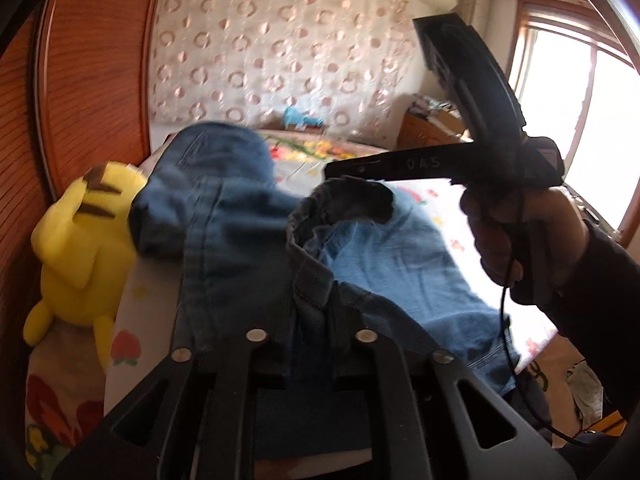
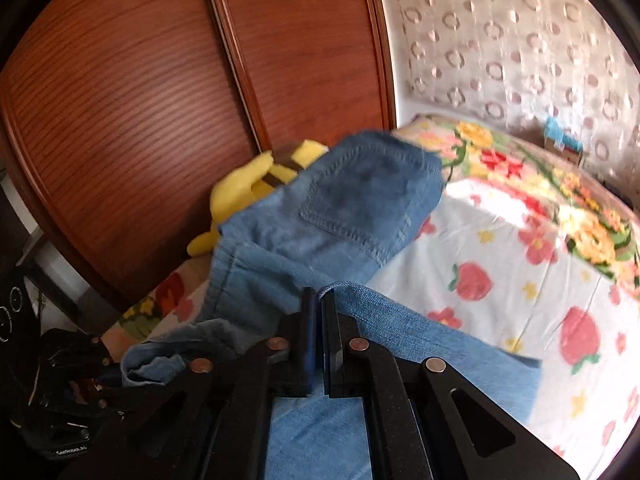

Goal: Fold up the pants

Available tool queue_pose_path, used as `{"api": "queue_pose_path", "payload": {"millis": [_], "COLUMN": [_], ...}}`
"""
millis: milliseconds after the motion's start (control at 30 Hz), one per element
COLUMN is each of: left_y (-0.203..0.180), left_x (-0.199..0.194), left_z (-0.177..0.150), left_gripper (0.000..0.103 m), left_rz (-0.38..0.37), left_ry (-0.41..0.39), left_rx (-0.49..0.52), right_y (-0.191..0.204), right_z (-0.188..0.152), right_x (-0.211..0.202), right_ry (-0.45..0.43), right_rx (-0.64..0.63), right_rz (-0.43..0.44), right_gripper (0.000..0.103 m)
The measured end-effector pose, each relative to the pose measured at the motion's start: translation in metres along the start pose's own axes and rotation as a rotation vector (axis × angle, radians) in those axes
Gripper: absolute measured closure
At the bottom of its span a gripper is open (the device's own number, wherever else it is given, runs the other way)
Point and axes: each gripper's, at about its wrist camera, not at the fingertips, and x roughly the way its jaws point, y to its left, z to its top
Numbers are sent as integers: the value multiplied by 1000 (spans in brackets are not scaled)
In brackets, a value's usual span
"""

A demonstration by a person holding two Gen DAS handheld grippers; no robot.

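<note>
Blue denim pants [image 1: 224,220] lie half lifted over the bed. In the left wrist view my left gripper [image 1: 314,320] is shut on a bunched fold of them near a seam. To the right, a person's hand [image 1: 516,232] holds my right gripper [image 1: 334,170], which pinches the dark gathered edge of the pants. In the right wrist view my right gripper [image 2: 319,300] is shut on a thin denim edge. The pants [image 2: 360,200] rise beyond it with a back pocket showing. The left gripper's black housing [image 2: 60,380] sits at the lower left, and its fingertips are hidden.
A yellow plush toy [image 1: 84,240] [image 2: 256,184] lies at the bed's left edge against a wooden wardrobe [image 1: 92,80] [image 2: 140,100]. A strawberry-print sheet [image 2: 520,260] covers the bed. A nightstand [image 1: 428,132] and a bright window [image 1: 580,120] stand at the right.
</note>
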Motion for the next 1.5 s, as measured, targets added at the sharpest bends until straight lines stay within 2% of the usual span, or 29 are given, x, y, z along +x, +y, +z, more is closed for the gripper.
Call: {"api": "queue_pose_path", "payload": {"millis": [33,100,200,300,333,500,633,767,900,933,1033,1133,1267,1400,1467,1500], "left_y": [2,4,9,9,7,-7,-20,-35,-49,-52,-54,-49,-34,-20,-18,-17], "left_x": [2,4,4,-1,-2,-8,0,21,51,60,67,59,45,32,28,26], "left_z": [-3,-5,-7,-6,-5,4,7,9,4,1,-5,-11,-23,-31,-35,-37], "left_gripper": [81,75,68,55,54,54,54,54,54,54,54,54,54,55,65,74], "left_rz": [8,28,53,47,44,39,33,48,116,158,199,245,252,216,196,182], "left_ry": [10,18,19,7,2,-37,-24,20,100,135,182,197,225,227,216,213], "left_rx": [-6,-11,-23,-44,-41,8,43,88,152,174,211,233,233,196,188,184], "right_y": [1,-2,-10,-23,-27,-43,-52,-55,-52,-50,-48,-50,-56,-52,-50,-50], "right_z": [1,1,-1,-10,-15,-52,-92,-130,-154,-159,-167,-169,-174,-171,-171,-171], "right_x": [1,0,-8,-24,-31,-60,-74,-82,-85,-86,-93,-98,-98,-98,-95,-94], "right_ry": [3,1,-41,-69,-75,-84,-68,-51,-33,-34,-37,-38,-44,-56,-56,-55], "right_rx": [4,14,34,42,38,27,37,67,84,90,108,122,147,149,151,151], "right_rz": [-18,-51,-56,-76,-86,-166,-249,-283,-274,-266,-247,-237,-222,-210,-206,-203], "right_gripper": [98,81,79,78,77,77,77,75,73,73,73,72,72,72,72,72]}}
